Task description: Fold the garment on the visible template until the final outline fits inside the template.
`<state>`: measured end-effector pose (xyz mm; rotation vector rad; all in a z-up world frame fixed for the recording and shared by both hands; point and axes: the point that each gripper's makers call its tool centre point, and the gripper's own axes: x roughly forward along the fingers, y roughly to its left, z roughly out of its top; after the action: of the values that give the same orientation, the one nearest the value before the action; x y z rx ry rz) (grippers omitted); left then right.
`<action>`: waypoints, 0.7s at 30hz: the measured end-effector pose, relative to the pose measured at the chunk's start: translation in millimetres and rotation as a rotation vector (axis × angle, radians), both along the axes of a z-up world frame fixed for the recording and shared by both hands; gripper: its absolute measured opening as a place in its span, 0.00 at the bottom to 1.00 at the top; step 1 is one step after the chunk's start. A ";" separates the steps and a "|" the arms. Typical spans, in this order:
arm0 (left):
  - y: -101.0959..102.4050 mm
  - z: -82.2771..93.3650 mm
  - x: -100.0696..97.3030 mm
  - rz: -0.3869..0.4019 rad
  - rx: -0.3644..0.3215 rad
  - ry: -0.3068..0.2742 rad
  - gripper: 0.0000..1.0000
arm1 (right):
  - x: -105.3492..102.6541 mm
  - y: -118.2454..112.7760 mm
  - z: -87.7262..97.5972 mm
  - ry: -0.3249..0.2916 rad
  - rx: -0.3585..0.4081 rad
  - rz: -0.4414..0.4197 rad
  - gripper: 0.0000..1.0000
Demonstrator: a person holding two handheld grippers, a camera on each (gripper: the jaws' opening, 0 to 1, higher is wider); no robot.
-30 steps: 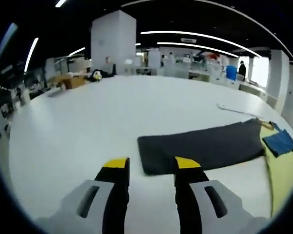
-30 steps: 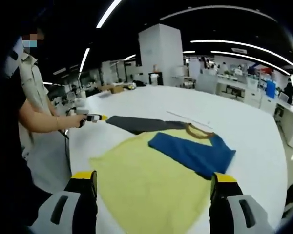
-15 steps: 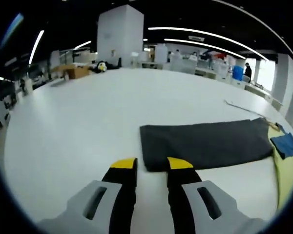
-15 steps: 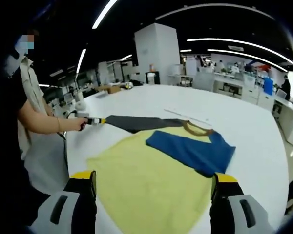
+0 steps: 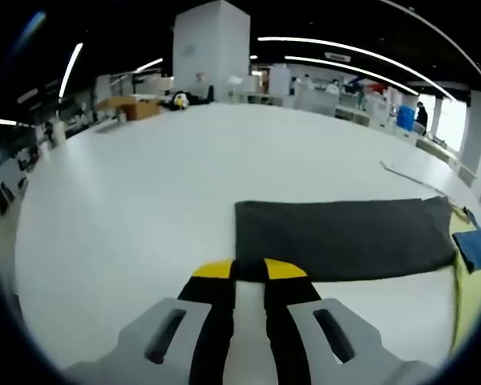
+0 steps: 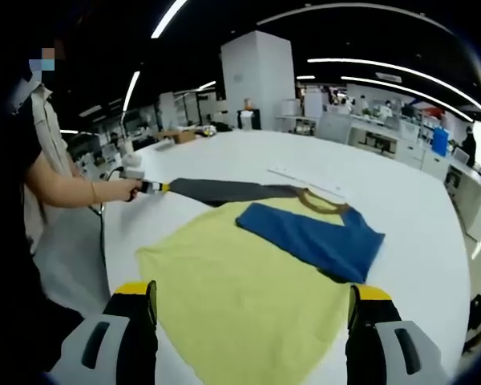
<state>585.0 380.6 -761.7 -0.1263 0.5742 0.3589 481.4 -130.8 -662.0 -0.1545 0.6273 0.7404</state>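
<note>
Fold about half started: blue sleeve (image 6: 309, 237) already laid over the yellow shirt (image 6: 248, 297) on the white table (image 5: 144, 184).
My left gripper (image 5: 239, 269) has its jaws pinched on the grey sleeve (image 5: 341, 237) cuff; right gripper (image 6: 252, 298) gapes wide, empty, over the near hem.

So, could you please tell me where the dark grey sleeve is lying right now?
In the left gripper view, the dark grey sleeve lies flat on the white table, its cuff at the left gripper fingers.
</note>
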 end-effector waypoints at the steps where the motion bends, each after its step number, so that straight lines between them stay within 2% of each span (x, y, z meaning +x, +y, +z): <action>1: 0.3 -0.4 -0.8 0.010 -0.008 -0.001 0.09 | -0.1 -0.4 -0.1 0.001 0.003 -0.003 0.99; 2: 1.2 -0.4 -1.3 0.037 -0.028 -0.013 0.09 | -0.1 -0.5 -0.1 0.003 0.010 -0.008 0.99; 4: 2.3 -0.4 -0.9 0.039 -0.032 -0.017 0.08 | 0.9 -1.9 0.9 -0.002 0.021 -0.018 0.99; 5: 1.7 -0.2 -0.6 0.027 -0.016 -0.006 0.08 | 1.1 -2.7 0.8 -0.001 0.023 -0.022 0.99; 6: 1.6 1.0 0.2 -0.009 0.036 0.020 0.07 | 1.0 -3.5 0.3 0.000 0.022 -0.025 0.99; 8: 2.3 3.4 2.8 -0.016 0.071 0.024 0.01 | 0.8 -5.0 -0.7 0.003 0.018 -0.029 0.99; 9: 2.0 1.7 2.9 -0.010 0.055 0.027 0.01 | 0.6 -5.7 -1.4 0.006 0.016 -0.031 0.99; 11: 4.2 0.9 4.0 0.028 -0.011 -0.011 0.00 | 0.9 -7.9 -3.2 0.008 0.010 -0.037 0.99; 21: 2.1 8.4 2.1 0.029 -0.046 -0.034 0.00 | 1.9 -10.5 -2.8 0.004 0.012 -0.054 0.99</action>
<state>587.2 382.7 -753.2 -0.1852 0.5475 0.3708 483.3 -141.3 -664.8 -0.1242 0.6285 0.6929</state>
